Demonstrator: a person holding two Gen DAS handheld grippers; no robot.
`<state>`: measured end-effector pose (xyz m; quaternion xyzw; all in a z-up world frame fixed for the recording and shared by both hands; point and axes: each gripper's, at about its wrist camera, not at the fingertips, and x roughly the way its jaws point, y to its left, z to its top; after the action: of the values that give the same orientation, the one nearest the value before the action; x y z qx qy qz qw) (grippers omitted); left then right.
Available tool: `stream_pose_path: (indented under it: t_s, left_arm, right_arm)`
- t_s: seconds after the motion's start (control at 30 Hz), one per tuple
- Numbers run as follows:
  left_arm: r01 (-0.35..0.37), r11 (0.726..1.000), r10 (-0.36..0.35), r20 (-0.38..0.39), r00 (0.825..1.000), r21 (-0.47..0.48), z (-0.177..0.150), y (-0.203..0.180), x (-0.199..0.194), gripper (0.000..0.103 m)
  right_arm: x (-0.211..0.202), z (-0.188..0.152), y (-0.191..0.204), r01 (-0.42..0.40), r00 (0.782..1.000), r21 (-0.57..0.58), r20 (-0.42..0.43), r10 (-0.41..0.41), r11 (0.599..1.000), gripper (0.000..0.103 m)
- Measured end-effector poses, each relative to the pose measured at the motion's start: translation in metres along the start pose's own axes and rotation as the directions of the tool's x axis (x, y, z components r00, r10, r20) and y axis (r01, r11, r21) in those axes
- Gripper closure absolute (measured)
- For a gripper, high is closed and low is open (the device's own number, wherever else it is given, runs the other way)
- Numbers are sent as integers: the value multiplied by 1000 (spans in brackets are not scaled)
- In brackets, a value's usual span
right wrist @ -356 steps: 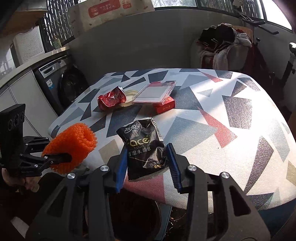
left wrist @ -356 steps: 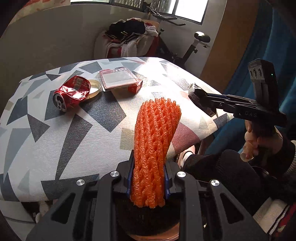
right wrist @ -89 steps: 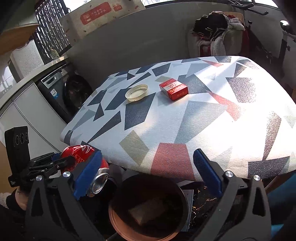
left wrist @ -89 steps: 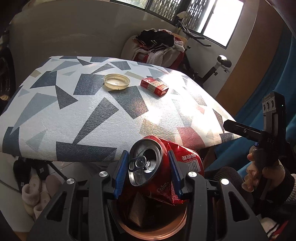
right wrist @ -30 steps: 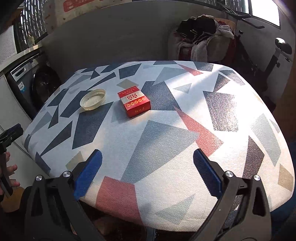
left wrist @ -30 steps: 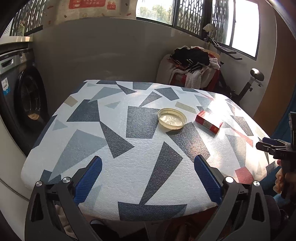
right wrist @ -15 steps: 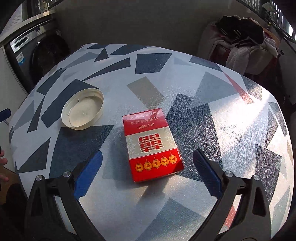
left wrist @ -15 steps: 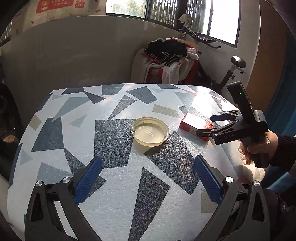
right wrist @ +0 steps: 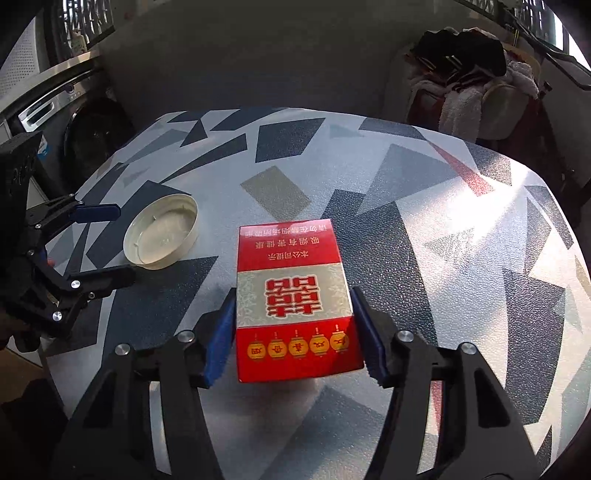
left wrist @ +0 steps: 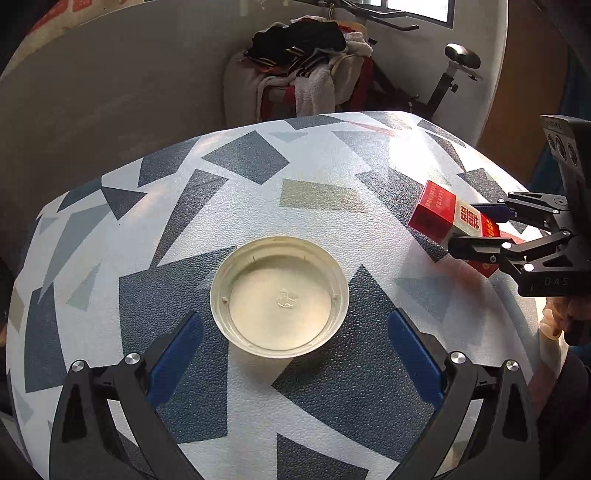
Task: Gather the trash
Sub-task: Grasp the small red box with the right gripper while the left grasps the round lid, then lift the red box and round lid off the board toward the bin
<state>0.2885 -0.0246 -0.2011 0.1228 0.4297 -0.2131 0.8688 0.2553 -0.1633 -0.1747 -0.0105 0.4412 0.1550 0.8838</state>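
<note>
The right gripper [right wrist: 295, 332] clamped a red-and-silver cigarette pack [right wrist: 293, 295] lying on the counter [right wrist: 443, 240]. The left gripper [left wrist: 291, 354] hovered wide open, empty, around a cream lid [left wrist: 279, 296].

Daylight from the window [left wrist: 417, 7] behind the surface [right wrist: 424, 206] throws hot glare across its far right part; nearer regions are dimmer. Fisheye bending curves every edge, corners vignette black, focus stays sharp.
</note>
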Motion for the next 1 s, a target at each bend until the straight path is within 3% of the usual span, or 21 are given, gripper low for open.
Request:
stream_pose_path:
  t_s: [0.2,0.53,0.8,1.0]
  left_arm:
    - [-39,999,40,-52,998,15,13,-5,27,6]
    - [-108,986,96,-94,991,-129,17,26,41,6]
    - [7,981,-3,24,1000,-192,10,42,2,6]
    - [-15,974,16,4,1000,-225,9,55,6,6]
  right_arm:
    - [-13,-11,-10,-34,999,42,17,34,999,44]
    - [-21,-25,-14,-65,998,88,18,63,994,44]
    - [-25,-28,-10,-85,996,94,24,83,992,44]
    - [-25,-25,-3,-101,995,83,34,98,991,44]
